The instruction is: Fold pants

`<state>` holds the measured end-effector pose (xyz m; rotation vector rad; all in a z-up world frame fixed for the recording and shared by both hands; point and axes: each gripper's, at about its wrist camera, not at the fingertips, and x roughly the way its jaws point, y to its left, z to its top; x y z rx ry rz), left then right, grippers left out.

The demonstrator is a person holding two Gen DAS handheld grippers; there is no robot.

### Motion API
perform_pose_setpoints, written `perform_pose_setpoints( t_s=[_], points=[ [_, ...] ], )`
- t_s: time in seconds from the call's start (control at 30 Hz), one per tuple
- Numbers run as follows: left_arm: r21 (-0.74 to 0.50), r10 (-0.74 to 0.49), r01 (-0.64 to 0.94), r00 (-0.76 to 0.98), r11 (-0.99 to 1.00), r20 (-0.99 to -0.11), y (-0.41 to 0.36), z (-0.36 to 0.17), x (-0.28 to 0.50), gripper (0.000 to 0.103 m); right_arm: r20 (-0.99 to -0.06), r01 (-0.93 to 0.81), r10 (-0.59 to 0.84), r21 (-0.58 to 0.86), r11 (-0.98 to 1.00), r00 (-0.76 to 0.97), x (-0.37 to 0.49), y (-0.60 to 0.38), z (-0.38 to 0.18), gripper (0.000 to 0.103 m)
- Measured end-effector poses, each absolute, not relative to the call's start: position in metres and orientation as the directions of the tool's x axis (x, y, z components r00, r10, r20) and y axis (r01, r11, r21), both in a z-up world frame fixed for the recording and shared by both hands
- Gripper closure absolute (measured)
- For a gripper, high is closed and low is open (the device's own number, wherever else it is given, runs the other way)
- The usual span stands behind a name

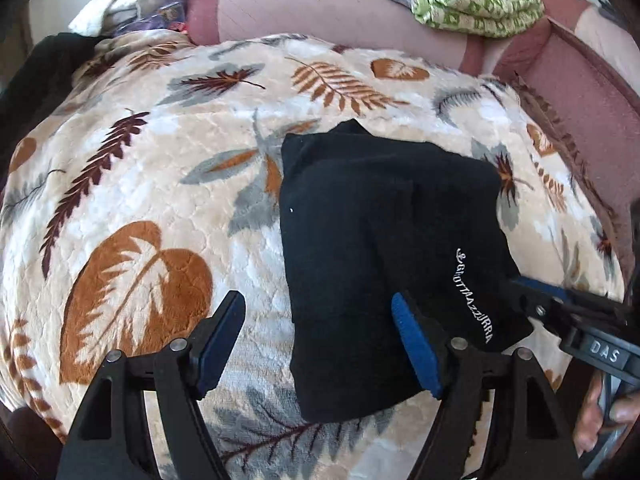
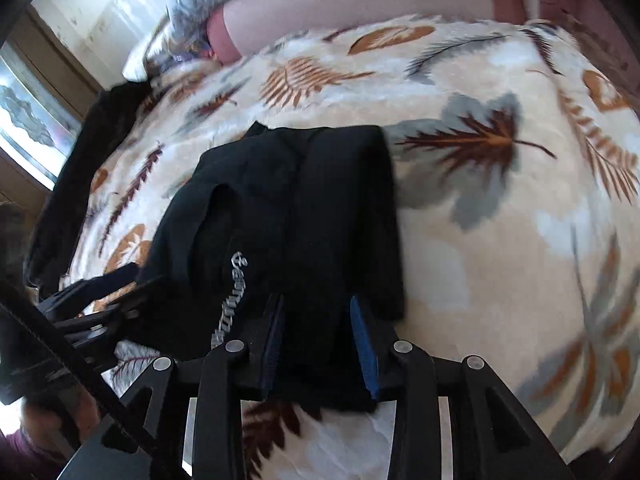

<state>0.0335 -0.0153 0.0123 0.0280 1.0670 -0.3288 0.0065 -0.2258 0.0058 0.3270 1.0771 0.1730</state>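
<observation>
folded pants (image 1: 384,248) between left gripper (image 1: 332,344) fingers

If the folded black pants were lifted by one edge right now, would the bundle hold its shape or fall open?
The black pants look like soft knit, folded in loose layers on the plush leaf-print blanket, so they would probably sag and unfold. They seem light. With the left gripper open, only the right gripper could hold them.
</observation>
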Motion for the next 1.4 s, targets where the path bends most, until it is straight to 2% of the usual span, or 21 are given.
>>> perform_pose_setpoints(
  t_s=[0.13,0.33,0.5,0.63,1.4],
  points=[
    [-0.185,-0.279,0.255,0.411,0.949,-0.868,-0.007,0.027,0.026,0.028,-0.806,0.076,0.290,0.380,0.922,0.516,-0.018,-0.248,0.015,0.054],
    [-0.053,-0.167,0.241,0.482,0.969,-0.860,-0.008,0.046,0.004,0.023,-0.780,0.126,0.287,0.420,0.899,0.556,-0.032,-0.264,0.021,0.051],
    [0.036,-0.090,0.230,0.517,0.973,-0.851,-0.008,0.049,-0.003,0.023,-0.788,0.125,0.284,0.412,0.903,0.546,-0.032,-0.250,0.017,0.050],
    [0.074,-0.060,0.225,0.535,0.972,-0.843,-0.007,0.050,-0.006,0.023,-0.798,0.109,0.265,0.379,0.919,0.541,-0.034,-0.240,0.017,0.043],
    [0.046,-0.071,0.219,0.500,0.975,-0.863,-0.005,0.042,-0.006,0.022,-0.813,0.119,0.268,0.378,0.918,0.518,-0.035,-0.238,0.010,0.041]
  ],
)
